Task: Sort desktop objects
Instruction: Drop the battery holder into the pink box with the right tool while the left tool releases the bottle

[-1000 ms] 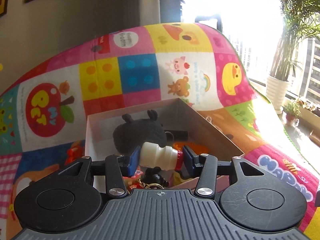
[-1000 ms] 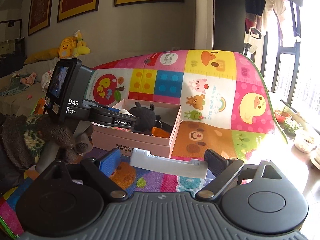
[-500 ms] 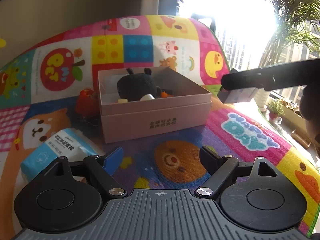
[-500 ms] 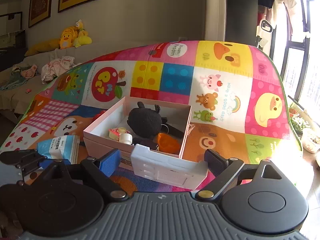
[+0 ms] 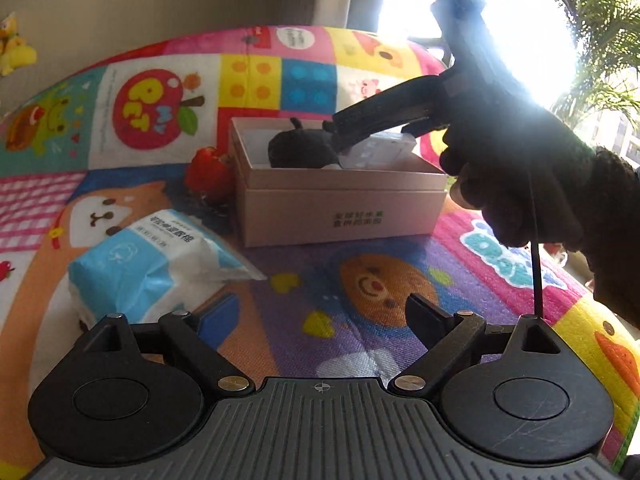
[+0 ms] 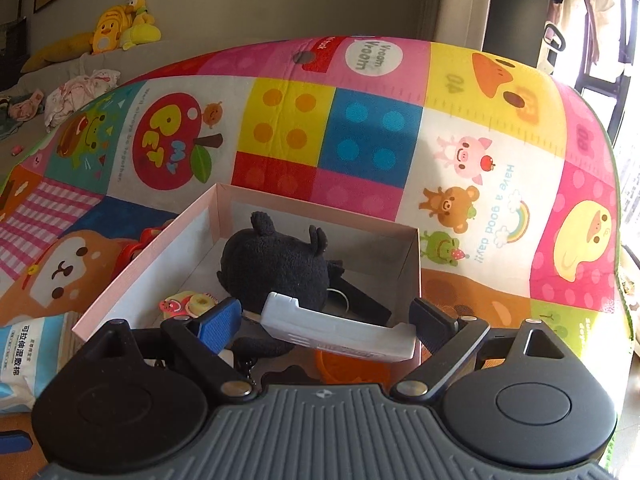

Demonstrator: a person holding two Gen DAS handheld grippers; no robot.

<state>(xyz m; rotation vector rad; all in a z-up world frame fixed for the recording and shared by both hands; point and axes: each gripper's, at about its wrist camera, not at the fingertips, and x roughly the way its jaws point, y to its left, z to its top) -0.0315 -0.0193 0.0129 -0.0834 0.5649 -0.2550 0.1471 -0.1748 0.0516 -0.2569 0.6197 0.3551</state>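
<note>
A pink open box stands on the colourful play mat, with a black plush toy inside. My left gripper is open and empty, low over the mat in front of the box. My right gripper is shut on a white plastic organiser and holds it over the box's near end; from the left wrist view the organiser hangs above the box's right side. In the box I also see the plush, a small sticker roll and an orange item.
A blue-and-white wet wipes pack lies on the mat left of the box, also seen in the right wrist view. A red toy sits against the box's left side. The gloved hand with the right gripper fills the right.
My left gripper let go of the small white bottle in the box, opened and drew back. My right gripper carried the white organiser forward until it hangs over the box.
</note>
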